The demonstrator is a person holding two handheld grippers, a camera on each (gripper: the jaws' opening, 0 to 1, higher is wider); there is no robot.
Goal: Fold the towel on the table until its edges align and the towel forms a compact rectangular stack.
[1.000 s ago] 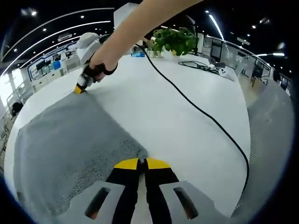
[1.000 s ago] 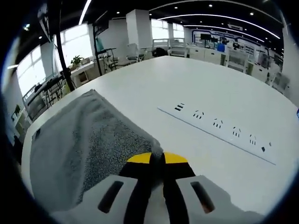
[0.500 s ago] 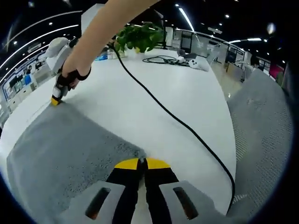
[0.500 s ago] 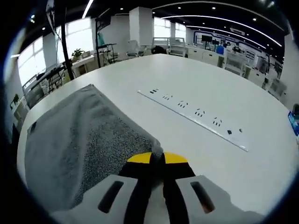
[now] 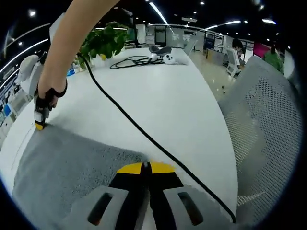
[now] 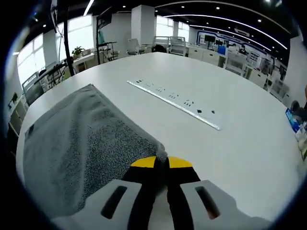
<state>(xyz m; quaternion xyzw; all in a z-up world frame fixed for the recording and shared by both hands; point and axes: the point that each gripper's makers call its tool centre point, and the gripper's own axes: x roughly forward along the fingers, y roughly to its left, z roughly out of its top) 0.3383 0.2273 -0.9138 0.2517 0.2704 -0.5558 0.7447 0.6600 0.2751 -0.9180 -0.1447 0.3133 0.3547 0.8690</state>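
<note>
1. The grey towel (image 5: 72, 167) lies spread flat on the white tabletop (image 5: 158, 100). In the left gripper view the left hand-held gripper (image 5: 146, 167) has its yellow-tipped jaws pressed together over one corner of the towel, pinching the cloth.

2. In the right gripper view the right hand-held gripper (image 6: 161, 162) is likewise closed tight on a neighbouring corner of the towel (image 6: 81, 139). It also comes into the left gripper view at the far corner (image 5: 40, 123), held by the person's hand (image 5: 48, 96), tips down on the cloth.

3. Compared with a second ago, both views have swung: in the left gripper view the potted plant (image 5: 101, 42) and the black cable (image 5: 144, 134) have slid across the picture, and a mesh chair (image 5: 264, 129) has come in at the side. In the right gripper view the socket strip (image 6: 172, 103) set into the tabletop sits further off than before.

4. That shift is mostly the cameras turning. The towel still looks flat with both corners pinned at the tabletop, so I judge the fold has not really started; the grippers have kept their grip while the hands reorient.

5. What this means: one edge of the towel is secured at both ends, which suits carrying that edge over to the opposite one. The cable runs close to the left corner and could snag during the lift.
</note>
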